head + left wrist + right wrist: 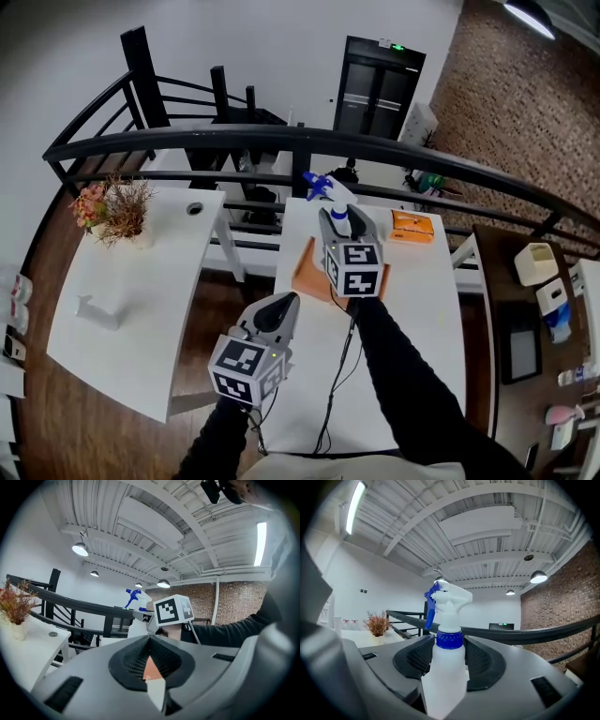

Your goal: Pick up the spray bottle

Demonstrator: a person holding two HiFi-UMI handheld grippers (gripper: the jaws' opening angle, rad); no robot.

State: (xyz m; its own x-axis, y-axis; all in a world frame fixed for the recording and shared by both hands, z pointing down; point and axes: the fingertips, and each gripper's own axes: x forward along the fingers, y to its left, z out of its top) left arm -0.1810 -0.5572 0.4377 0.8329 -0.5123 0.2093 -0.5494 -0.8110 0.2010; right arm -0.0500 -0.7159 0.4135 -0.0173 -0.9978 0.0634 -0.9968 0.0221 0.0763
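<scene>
Nearest, at 11 o'clock: left gripper (286, 300), jaws pressed together on nothing, parked low, probably to stay clear. Beyond, at 12 o'clock: right gripper (347, 223) held level, jaws clamped on the spray bottle (449, 667) just under its blue collar, seemingly to lift it upright. Bottle at the white table's (394, 356) far end, past an orange tray (307, 272). Counted: two grippers, one spray bottle, one tray, one orange box (412, 227) at 1 o'clock
</scene>
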